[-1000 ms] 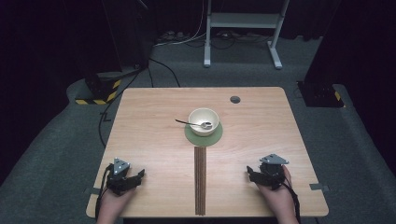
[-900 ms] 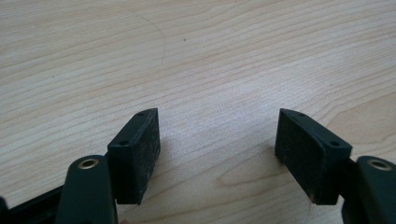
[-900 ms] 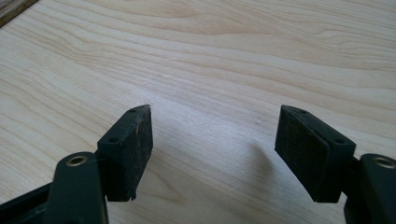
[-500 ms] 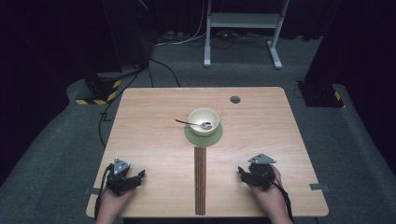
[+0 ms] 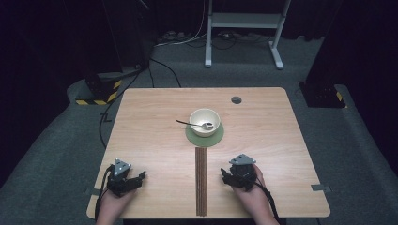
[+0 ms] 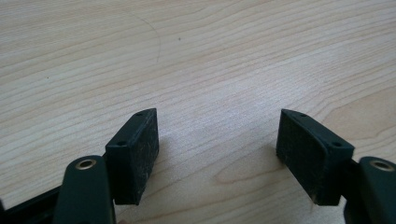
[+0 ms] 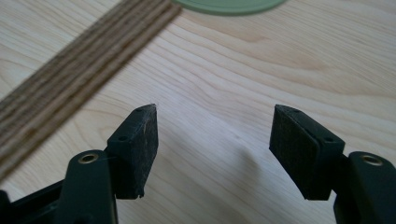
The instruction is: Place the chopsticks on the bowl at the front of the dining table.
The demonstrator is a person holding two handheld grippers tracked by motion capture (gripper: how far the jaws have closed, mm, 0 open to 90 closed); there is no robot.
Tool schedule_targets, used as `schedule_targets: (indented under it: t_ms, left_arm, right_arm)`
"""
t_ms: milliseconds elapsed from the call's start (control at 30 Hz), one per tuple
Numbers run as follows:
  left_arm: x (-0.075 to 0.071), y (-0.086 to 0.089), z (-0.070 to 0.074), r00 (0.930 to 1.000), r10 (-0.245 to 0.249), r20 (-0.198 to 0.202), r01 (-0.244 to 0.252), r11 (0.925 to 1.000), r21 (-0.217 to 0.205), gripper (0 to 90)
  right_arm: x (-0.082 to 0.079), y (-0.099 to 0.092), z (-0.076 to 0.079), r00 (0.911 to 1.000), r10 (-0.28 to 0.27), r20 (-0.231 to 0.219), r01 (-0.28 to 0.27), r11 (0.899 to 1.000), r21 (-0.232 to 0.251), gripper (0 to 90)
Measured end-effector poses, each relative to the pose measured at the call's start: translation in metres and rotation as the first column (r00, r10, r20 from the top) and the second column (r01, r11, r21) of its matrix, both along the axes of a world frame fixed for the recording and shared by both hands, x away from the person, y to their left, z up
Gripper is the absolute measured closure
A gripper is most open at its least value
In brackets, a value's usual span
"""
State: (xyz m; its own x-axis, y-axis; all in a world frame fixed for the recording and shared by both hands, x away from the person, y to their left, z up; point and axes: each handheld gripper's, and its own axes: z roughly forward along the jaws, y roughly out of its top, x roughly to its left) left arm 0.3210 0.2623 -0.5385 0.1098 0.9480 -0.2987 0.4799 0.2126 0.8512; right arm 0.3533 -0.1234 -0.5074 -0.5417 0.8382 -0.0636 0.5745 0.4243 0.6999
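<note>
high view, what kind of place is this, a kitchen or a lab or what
Probably a lab or recording studio, not a kitchen: a lone wooden table on grey carpet against dark surroundings, cables trailing over the floor, and a metal stand behind it.

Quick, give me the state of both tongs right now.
Left tongs: open, nothing between the jaws, bare table beneath.
Right tongs: open, holding nothing, jaws just closing slightly.

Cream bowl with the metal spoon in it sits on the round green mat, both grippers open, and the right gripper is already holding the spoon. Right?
Not quite. The right gripper holds nothing: the right gripper view shows bare wood between its open jaws. The metal spoon lies in the cream bowl on the round green mat; left gripper open too.
</note>
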Motion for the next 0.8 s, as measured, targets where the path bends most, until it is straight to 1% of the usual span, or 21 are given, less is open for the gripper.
schedule_targets:
  t_ms: [33,100,167,267,333,400,433,467,533,567,600,667,733,800]
  left_arm:
    - [0.0,-0.001,0.0,1.0,0.005,0.005,-0.005,1.0,-0.005,30.0]
    - [0.0,0.0,0.0,1.0,0.002,0.003,-0.002,1.0,0.0,30.0]
    - [0.0,0.0,0.0,1.0,0.002,0.003,-0.002,1.0,0.0,29.9]
    - [0.0,-0.001,0.0,1.0,0.003,0.001,-0.003,1.0,-0.003,29.9]
    - [0.001,-0.002,0.0,0.9999,0.011,0.008,-0.011,0.9998,-0.019,29.9]
    - [0.0,-0.001,0.0,1.0,0.008,0.006,-0.008,0.9999,-0.012,30.1]
    - [0.0,-0.001,0.0,1.0,0.008,0.006,-0.008,0.9999,-0.012,30.1]
    - [0.0,-0.001,0.0,1.0,0.008,0.006,-0.008,0.9999,-0.012,30.0]
    - [0.0,-0.001,0.0,1.0,0.006,0.005,-0.006,0.9999,-0.013,30.0]
    - [0.0,-0.002,0.0,0.9999,0.011,0.005,-0.011,0.9997,-0.024,30.0]
    - [-0.001,-0.001,0.0,1.0,-0.003,-0.004,0.003,1.0,0.0,30.1]
    - [-0.001,-0.001,0.0,1.0,-0.008,-0.002,0.008,0.9999,-0.007,30.0]
    - [-0.001,0.0,0.0,0.9999,-0.016,-0.003,0.016,0.9999,0.005,30.2]
    - [-0.002,0.0,0.0,0.9999,-0.015,-0.002,0.015,0.9999,0.006,30.3]
  right_arm:
    - [0.0,0.005,0.0,1.0,0.006,0.002,-0.006,1.0,-0.006,32.5]
    - [-0.001,0.013,0.0,0.9997,0.018,0.015,-0.018,1.0,-0.006,33.2]
    - [0.0,0.02,0.001,0.9994,0.031,0.013,-0.031,1.0,-0.001,33.2]
    - [0.003,0.029,0.0,0.9993,0.035,0.015,-0.035,0.999,-0.009,33.2]
    - [0.005,0.034,0.001,0.999,0.037,0.025,-0.037,0.999,-0.009,34.0]
    - [0.006,0.038,0.001,0.9989,0.033,0.033,-0.033,0.999,0.003,35.0]
    - [0.006,0.041,0.002,0.9989,0.036,0.029,-0.036,0.999,0.007,35.8]
    - [0.006,0.043,0.002,0.9982,0.046,0.039,-0.046,0.999,0.0,37.0]
    - [0.006,0.049,0.001,0.9985,0.046,0.031,-0.046,0.999,-0.002,38.0]
    - [0.007,0.051,0.0,0.9983,0.05,0.03,-0.05,0.999,-0.004,37.9]
    - [0.008,0.054,0.0,0.9982,0.052,0.03,-0.052,0.999,-0.008,38.0]
    - [0.009,0.057,0.001,0.998,0.051,0.037,-0.051,0.999,-0.014,38.6]
    - [0.01,0.06,0.002,0.9976,0.053,0.043,-0.053,0.999,-0.008,40.2]
    - [0.011,0.062,0.001,0.9976,0.056,0.041,-0.056,0.998,-0.012,42.9]
